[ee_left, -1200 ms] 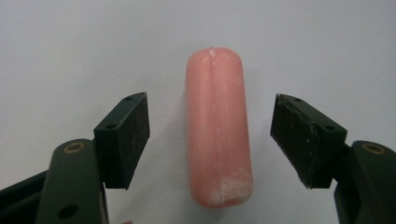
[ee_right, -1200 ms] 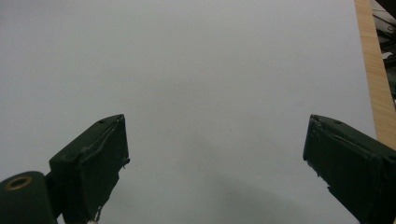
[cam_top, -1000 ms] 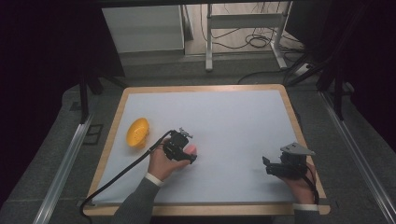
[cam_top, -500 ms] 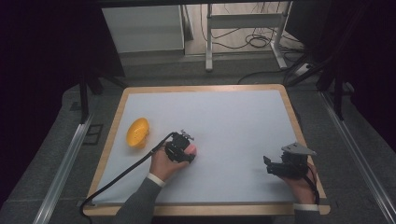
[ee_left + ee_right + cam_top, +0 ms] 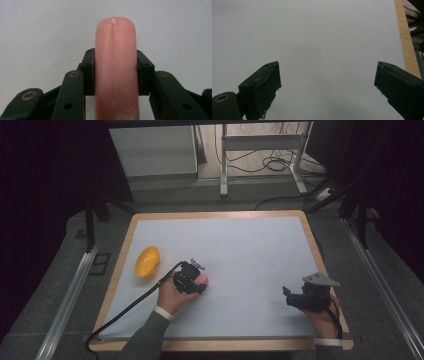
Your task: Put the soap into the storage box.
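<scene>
At far left on the white table top [image 5: 250, 250], a yellow bowl [image 5: 147, 262], tipped on its side, near the wooden edge. Just right of it, the left gripper [image 5: 200, 283], jaws clamped on both sides of a pink sausage-shaped piece [image 5: 115, 67] held low over the white surface, its rounded end past the jaws. Far right, well apart, the right gripper [image 5: 327, 87], jaws spread wide over bare table.
</scene>
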Motion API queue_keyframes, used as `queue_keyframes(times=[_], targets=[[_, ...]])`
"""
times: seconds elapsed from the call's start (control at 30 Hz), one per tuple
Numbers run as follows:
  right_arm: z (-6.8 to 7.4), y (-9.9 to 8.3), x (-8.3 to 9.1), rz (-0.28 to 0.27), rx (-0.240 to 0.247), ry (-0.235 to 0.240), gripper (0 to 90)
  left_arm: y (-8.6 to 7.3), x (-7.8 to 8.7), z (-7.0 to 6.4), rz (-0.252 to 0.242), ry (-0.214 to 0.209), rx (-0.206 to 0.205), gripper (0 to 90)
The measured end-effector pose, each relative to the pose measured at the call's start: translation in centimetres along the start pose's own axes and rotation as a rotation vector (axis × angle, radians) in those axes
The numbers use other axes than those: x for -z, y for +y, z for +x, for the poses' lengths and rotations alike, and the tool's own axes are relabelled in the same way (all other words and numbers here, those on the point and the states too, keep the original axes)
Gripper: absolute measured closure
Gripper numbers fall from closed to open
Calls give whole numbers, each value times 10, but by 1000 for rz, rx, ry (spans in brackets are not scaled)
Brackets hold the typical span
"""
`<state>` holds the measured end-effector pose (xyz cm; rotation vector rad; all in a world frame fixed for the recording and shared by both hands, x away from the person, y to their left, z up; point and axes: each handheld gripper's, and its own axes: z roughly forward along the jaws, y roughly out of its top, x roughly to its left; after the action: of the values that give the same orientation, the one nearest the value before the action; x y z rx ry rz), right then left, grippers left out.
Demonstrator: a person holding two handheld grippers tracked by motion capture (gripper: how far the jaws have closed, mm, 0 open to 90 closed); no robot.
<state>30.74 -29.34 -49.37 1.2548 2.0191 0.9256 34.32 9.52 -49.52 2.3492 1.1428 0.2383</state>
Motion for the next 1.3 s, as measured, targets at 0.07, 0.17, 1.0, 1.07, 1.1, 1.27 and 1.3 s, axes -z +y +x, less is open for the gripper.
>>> queue_keyframes(times=[0.07,0.17,1.0,1.07,1.1,1.27,1.3], targets=[[0,0,0,0,-2,-1,64,0,4,1,-12,5,1,600],[0,0,0,2,-1,0,64,0,10,2,-21,0,-2,600],[0,0,0,2,3,1,64,0,36,14,-92,34,7,600],[0,0,0,4,4,0,64,-1,38,16,-97,34,13,600],[1,0,0,2,2,1,64,-1,39,17,-98,36,13,600],[1,0,0,2,3,2,64,-3,42,21,-104,27,17,600],[1,0,0,3,2,2,64,-3,43,22,-105,28,18,600]])
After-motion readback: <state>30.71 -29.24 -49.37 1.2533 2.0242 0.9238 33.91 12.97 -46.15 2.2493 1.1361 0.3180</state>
